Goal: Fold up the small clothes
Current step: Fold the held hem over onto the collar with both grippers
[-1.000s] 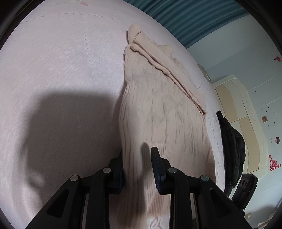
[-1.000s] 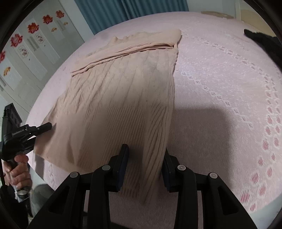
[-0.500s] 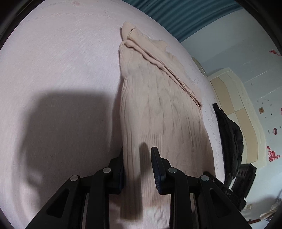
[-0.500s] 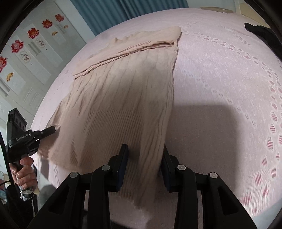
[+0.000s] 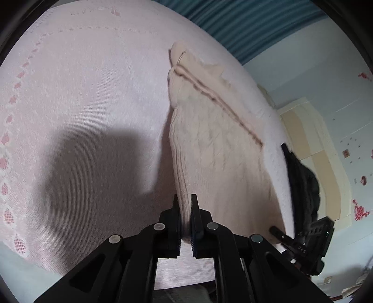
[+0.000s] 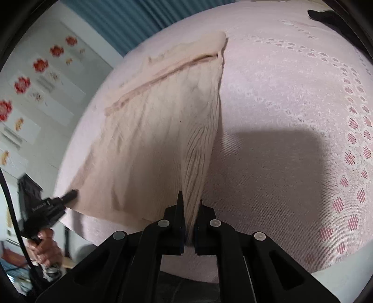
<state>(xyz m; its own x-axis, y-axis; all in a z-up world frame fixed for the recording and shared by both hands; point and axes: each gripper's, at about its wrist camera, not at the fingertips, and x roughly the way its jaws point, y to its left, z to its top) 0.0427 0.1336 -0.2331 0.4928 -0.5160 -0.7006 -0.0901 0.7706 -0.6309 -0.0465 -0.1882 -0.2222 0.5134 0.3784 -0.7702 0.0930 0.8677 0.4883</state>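
Note:
A beige cable-knit sweater (image 5: 209, 139) lies spread on a pink bedspread (image 5: 81, 116). My left gripper (image 5: 185, 205) is shut on the near left corner of its ribbed hem, which is lifted off the bed. In the right wrist view the same sweater (image 6: 158, 125) stretches away from me. My right gripper (image 6: 190, 205) is shut on the near right hem corner, and the fabric fans up from the jaws. The far end with the folded sleeves still rests on the bed. Each view shows the other gripper at the opposite hem corner: the right (image 5: 303, 242) and the left (image 6: 46, 209).
The pink bedspread (image 6: 291, 116) has a patterned lace border. A black garment (image 5: 300, 181) lies at the bed's right edge, also in the right wrist view (image 6: 326, 16). A teal curtain (image 5: 244, 25) and walls with red flower stickers (image 6: 22, 84) stand behind.
Both grippers have closed on the sweater's hem corners, which were between open jaws before. The near hem is now lifted off the bed and pulled taut.

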